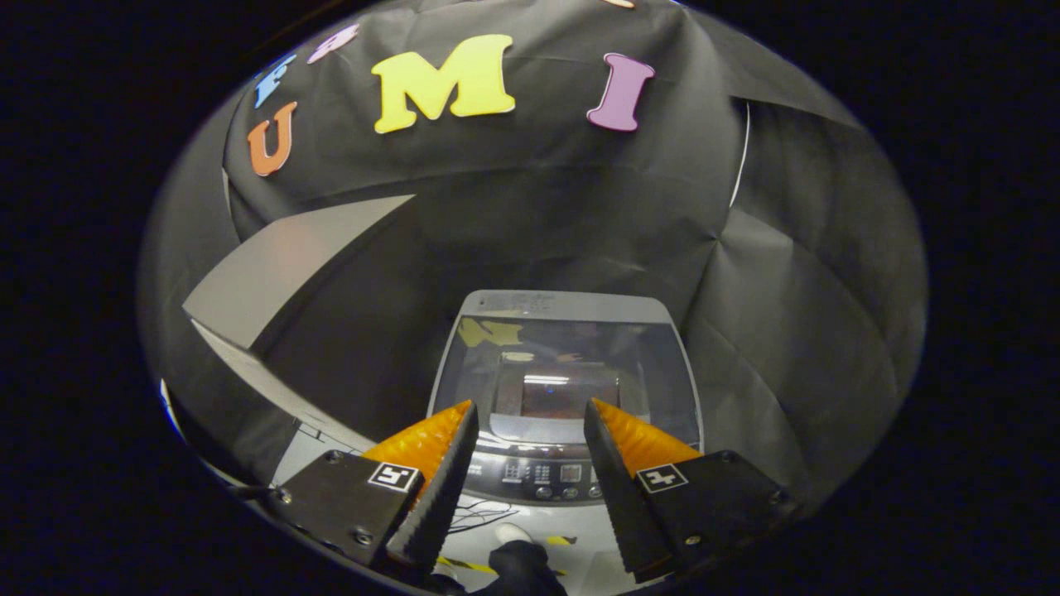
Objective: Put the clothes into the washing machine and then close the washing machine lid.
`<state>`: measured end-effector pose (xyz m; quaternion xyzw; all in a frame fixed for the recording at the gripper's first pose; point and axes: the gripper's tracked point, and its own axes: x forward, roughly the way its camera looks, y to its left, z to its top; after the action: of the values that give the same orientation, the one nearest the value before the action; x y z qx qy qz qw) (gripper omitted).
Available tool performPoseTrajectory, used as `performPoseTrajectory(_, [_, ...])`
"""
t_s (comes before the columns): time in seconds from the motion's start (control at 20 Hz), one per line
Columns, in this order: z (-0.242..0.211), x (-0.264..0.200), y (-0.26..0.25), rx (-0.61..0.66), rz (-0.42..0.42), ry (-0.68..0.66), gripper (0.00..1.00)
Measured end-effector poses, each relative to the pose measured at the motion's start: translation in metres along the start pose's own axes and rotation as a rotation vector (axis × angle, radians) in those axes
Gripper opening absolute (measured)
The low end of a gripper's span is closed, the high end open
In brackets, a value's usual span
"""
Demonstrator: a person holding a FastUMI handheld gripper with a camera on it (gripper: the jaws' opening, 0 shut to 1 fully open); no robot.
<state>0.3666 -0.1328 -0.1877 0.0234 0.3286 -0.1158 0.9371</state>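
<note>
Dim booth, lit from above and in front. Soft glare and reflections on the dark glass lid [571, 372] of the grey top-loading washing machine [567, 397]. Deep shadow under the pale grey slanted panel [281, 265] at left. Strong fisheye bending toward the rim. Claw [530, 414] open, fingers [435, 451] sharp, slightly blurred nearest the lens.

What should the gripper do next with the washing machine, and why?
Probably move down toward the lid to lift it. The washing machine sits just ahead with its glass lid lying flat and closed, and the gripper is open with nothing between its fingers, above the control panel. No clothes can go in until it opens.
</note>
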Motion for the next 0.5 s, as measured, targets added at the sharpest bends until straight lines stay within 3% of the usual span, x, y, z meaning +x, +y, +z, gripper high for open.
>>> performPoseTrajectory(0.5, [-0.006, -0.142, 0.07, 0.038, -0.062, -0.245, 0.81])
